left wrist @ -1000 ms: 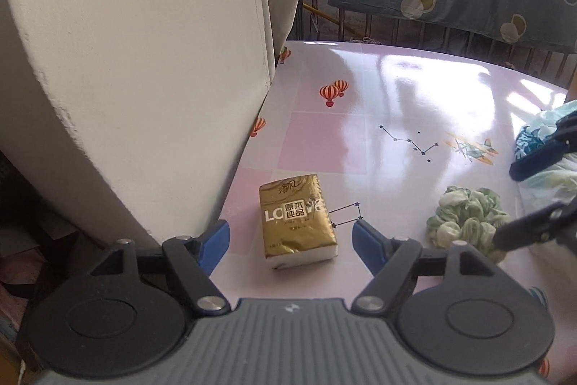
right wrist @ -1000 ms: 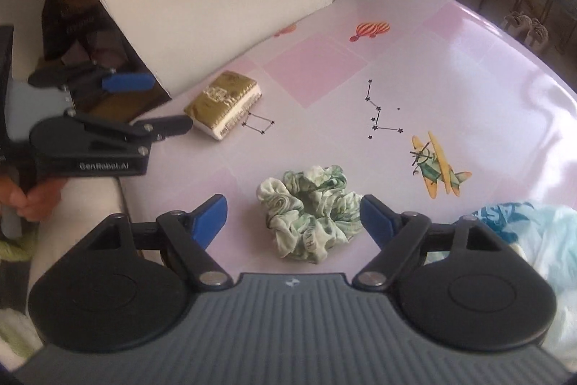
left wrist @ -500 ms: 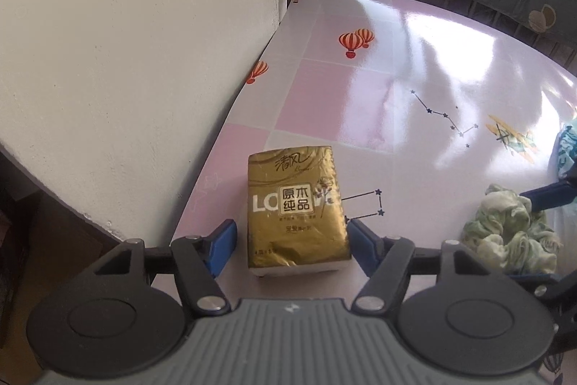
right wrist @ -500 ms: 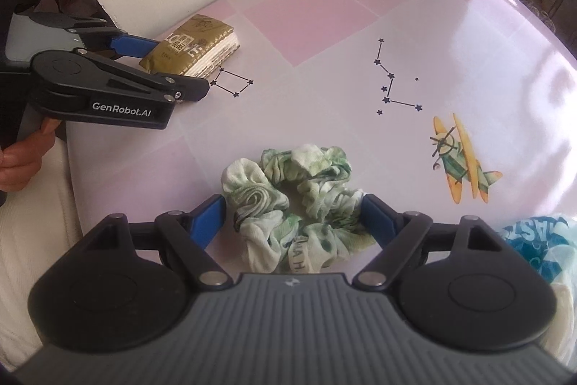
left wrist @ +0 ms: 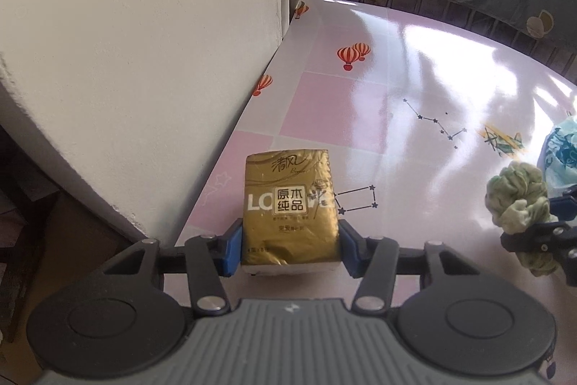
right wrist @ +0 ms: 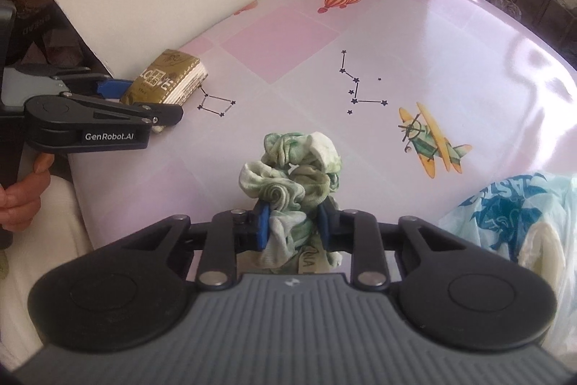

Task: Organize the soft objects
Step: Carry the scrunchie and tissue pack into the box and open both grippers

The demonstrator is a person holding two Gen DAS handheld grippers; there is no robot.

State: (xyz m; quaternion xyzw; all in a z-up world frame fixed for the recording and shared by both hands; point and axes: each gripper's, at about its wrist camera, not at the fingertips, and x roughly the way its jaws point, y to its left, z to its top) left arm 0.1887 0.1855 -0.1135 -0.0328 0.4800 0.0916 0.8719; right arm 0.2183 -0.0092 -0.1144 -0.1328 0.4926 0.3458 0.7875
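Glossy pink printed vinyl covers the desk [left wrist: 360,103] beneath me. My right tongs [right wrist: 294,226], jaws just closing, pinch the ruffled green scrunchie [right wrist: 292,168]; my left tongs [left wrist: 290,240], also closing, clamp the crinkly gold tissue pack [left wrist: 288,204] near the desk's edge. Its slick foil wrapper could slip; the bunched fabric might spring loose.

The tissue pack [right wrist: 166,77] lies on the surface [right wrist: 414,35] left of the scrunchie [right wrist: 294,175]; a plastic bag [right wrist: 512,215] sits to the right
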